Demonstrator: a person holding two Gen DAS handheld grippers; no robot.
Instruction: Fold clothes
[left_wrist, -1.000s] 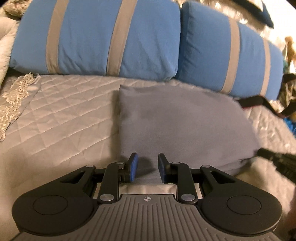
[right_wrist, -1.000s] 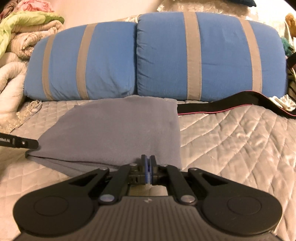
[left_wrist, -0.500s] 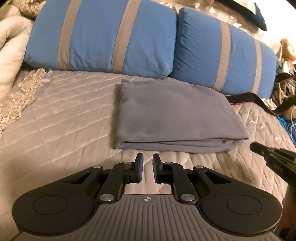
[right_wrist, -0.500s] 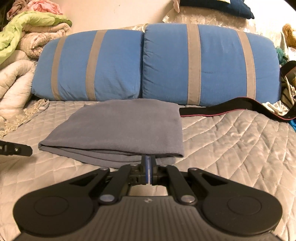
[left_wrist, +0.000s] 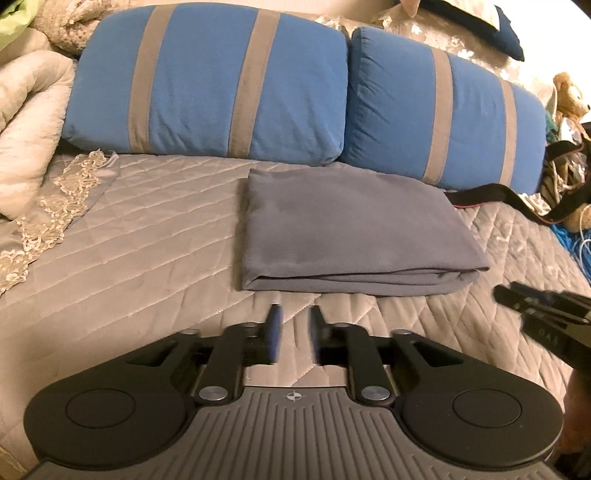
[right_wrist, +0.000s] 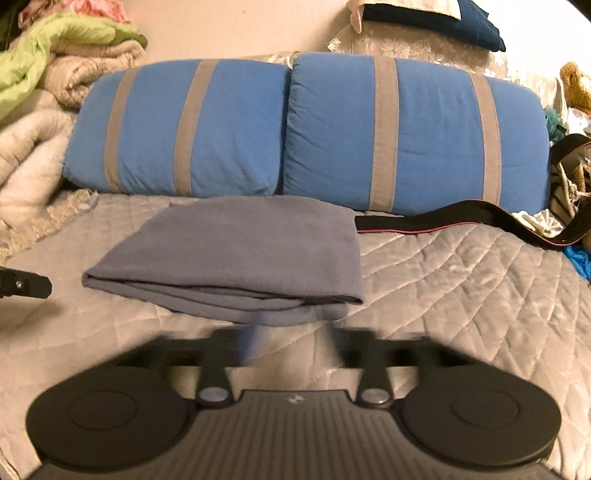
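- No containers in view; everything lies loose on the quilted grey bedspread (left_wrist: 147, 258).
- Folded grey garment (left_wrist: 351, 236) lies flat on the bedspread, mid-bed, its far edge just in front of the two blue pillows with grey stripes (left_wrist: 221, 85), touching or nearly so.
- Garment is a stacked rectangle, several layers showing at the near edge; in the left wrist view its long axis runs left-right, parallel to the pillow row, layered edge toward the cameras.
- Left gripper (left_wrist: 293, 332): jaws apart and opening, nothing between them, only bedspread below; fingertips just short of the garment's near edge, not touching.
- Right gripper (right_wrist: 291, 339): jaws wide apart and opening, motion-blurred; nothing clamped, the garment's near right corner just ahead of the gap.
- Right gripper also shows at the right edge of the left wrist view (left_wrist: 543, 317), beside the garment's right corner, apart from it.
- Versus a second ago: the right jaws were pressed together at the garment's edge, now spread; the left jaws were over the cloth, now off it. Both grippers have pulled back, so the whole garment shows with bedspread in front.
- Garment shape and place look unchanged since half a second ago.
- Black strap with red edging (right_wrist: 461, 221) lies on the bedspread right of the garment, in front of the right pillow.
- Heaped blankets (right_wrist: 44, 92) at the left, lace trim (left_wrist: 48, 206) on the bedspread's left side, stuffed toy (left_wrist: 569, 92) at far right.
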